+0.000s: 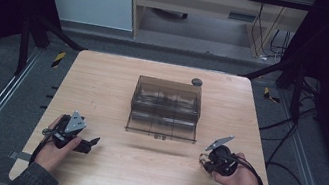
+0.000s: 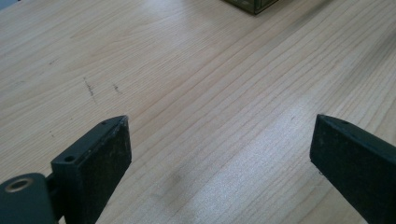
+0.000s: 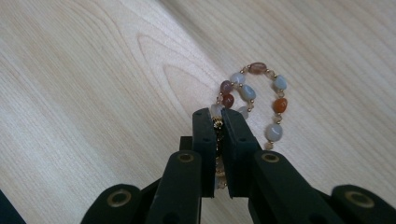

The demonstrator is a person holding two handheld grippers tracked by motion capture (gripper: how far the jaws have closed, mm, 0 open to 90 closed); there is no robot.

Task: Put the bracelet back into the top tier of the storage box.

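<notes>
Bracelet [image 3: 254, 95]: beaded loop in grey, brown and orange stones, pinched near the table's front right edge, its free part arching past the tips.
Right gripper [image 3: 218, 117]: jaws closed tight on the bracelet.
Left gripper [image 2: 219, 140]: jaws wide apart, holding nothing, low over bare wood.
Box [image 1: 165, 108]: smoky clear organiser with compartments, mid-table.
Table [image 1: 104, 77]: pale wood.
Handling advice: keep the pinch firm, lift the loop clear of the table before carrying it boxward.

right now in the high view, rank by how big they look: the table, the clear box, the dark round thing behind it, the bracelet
1. table
2. clear box
3. dark round thing and bracelet, pinched in the right gripper: both tiny, the bracelet partly hidden, so I won't rank them.
</notes>
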